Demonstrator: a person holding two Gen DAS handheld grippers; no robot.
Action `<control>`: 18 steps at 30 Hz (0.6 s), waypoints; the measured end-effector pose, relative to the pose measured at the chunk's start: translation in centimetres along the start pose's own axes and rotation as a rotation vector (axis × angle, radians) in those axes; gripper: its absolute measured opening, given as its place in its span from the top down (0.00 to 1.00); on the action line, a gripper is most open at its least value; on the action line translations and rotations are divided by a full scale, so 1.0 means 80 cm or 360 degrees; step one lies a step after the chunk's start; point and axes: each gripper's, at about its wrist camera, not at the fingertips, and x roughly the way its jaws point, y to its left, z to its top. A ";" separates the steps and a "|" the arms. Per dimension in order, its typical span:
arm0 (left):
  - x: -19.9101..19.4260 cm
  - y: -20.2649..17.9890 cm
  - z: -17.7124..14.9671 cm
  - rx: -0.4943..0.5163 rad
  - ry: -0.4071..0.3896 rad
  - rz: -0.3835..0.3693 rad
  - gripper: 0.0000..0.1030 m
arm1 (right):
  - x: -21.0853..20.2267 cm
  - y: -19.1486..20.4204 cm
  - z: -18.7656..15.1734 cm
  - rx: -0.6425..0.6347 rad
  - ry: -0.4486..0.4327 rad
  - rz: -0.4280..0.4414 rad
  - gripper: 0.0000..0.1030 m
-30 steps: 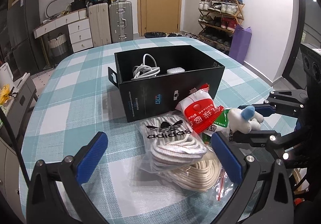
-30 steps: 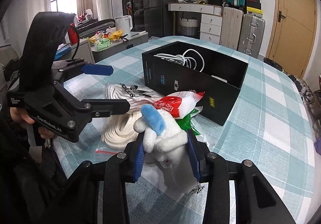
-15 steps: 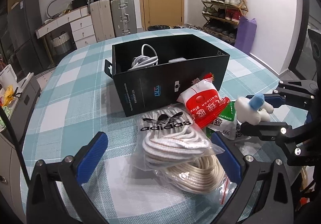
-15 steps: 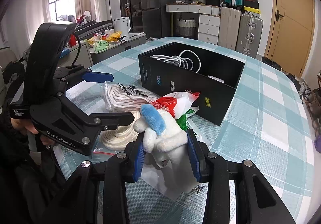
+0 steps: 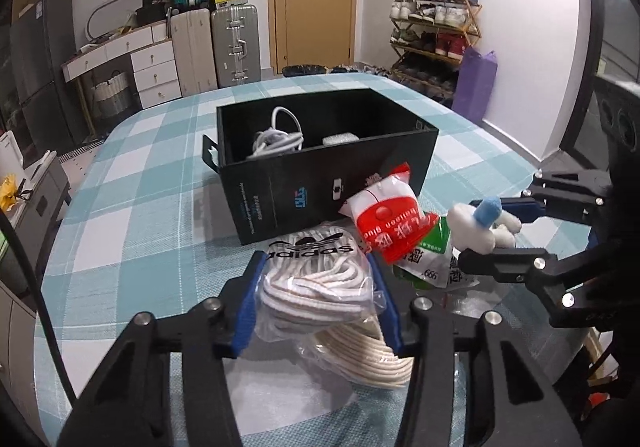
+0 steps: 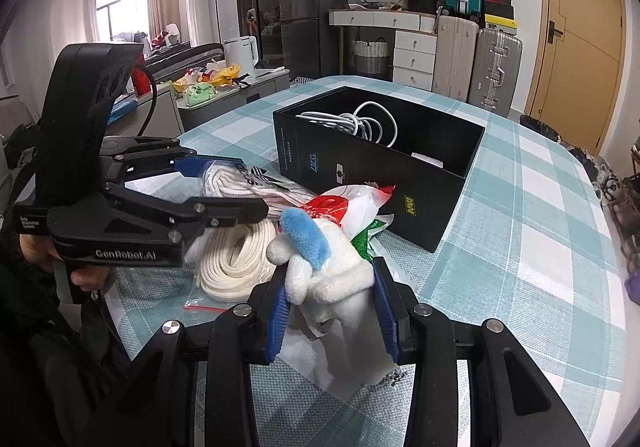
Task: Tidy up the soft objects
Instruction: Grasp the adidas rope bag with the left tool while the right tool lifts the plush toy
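Observation:
My left gripper (image 5: pixel 316 299) is shut on the clear Adidas bag of white rope (image 5: pixel 316 279), seen from the side in the right wrist view (image 6: pixel 248 183). Under it lies a second bag of cream rope (image 5: pixel 360 359). My right gripper (image 6: pixel 330 303) is shut on a white plush toy with a blue ear (image 6: pixel 328 259), held above the table; it shows in the left wrist view (image 5: pixel 480 227). A red and white packet (image 5: pixel 388 223) and a green packet (image 5: pixel 428 259) lie against the black box (image 5: pixel 320 187), which holds white cables (image 5: pixel 276 139).
The checked teal tablecloth (image 5: pixel 140 207) covers the table. The box stands mid-table behind the pile. Suitcases, drawers and a shoe rack stand beyond the far edge. A cabinet with clutter is off the table's left side.
My left gripper has closed from wide open onto the Adidas rope bag. My right gripper has kept hold of the plush toy and barely moved.

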 end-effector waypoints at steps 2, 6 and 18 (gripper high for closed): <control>-0.003 0.002 0.001 -0.0007 -0.0013 -0.0001 0.54 | -0.001 0.000 0.001 -0.0001 -0.0010 -0.0004 0.62; -0.015 0.007 0.006 -0.0037 -0.0044 -0.0025 0.55 | -0.007 0.000 0.003 0.0000 -0.0032 -0.0008 0.62; -0.048 0.005 0.023 -0.0025 -0.0156 -0.0003 0.55 | -0.027 -0.006 0.010 0.0060 -0.0158 -0.0009 0.62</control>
